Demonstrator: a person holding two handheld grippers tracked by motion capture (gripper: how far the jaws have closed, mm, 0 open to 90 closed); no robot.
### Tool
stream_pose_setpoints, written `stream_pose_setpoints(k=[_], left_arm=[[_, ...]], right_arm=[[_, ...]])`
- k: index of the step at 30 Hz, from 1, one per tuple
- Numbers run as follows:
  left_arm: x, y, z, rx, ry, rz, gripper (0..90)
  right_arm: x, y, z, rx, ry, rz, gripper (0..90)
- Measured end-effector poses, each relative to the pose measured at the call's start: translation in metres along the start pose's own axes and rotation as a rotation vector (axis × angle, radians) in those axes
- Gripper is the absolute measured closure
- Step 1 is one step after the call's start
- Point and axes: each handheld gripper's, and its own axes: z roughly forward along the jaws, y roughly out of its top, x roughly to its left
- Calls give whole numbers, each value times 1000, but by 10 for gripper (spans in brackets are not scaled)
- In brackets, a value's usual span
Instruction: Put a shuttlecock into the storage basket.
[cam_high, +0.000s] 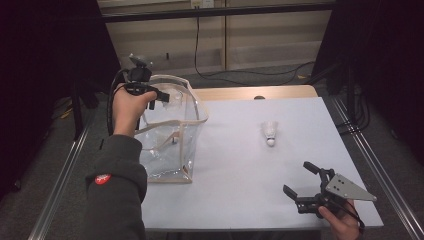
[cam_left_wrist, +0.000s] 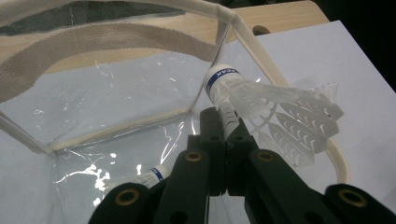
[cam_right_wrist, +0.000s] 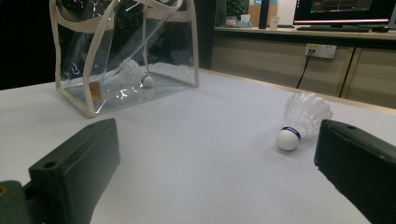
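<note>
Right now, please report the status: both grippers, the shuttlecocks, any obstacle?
Left gripper shut on shuttlecock, over the bag. Right gripper open, low, near table edge. One shuttle in bag, one on table. Nothing in the way.

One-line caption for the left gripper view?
Left tongs hold a shuttlecock over the open clear bag, another shuttlecock already inside.
</note>
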Motion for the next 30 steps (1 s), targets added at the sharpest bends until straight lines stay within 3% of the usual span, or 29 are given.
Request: stream_pose_setpoints(k=[30], left_arm=[[3,0,10,15,24,0,887]], right_arm=[[0,0,0,-4,1,0,0]])
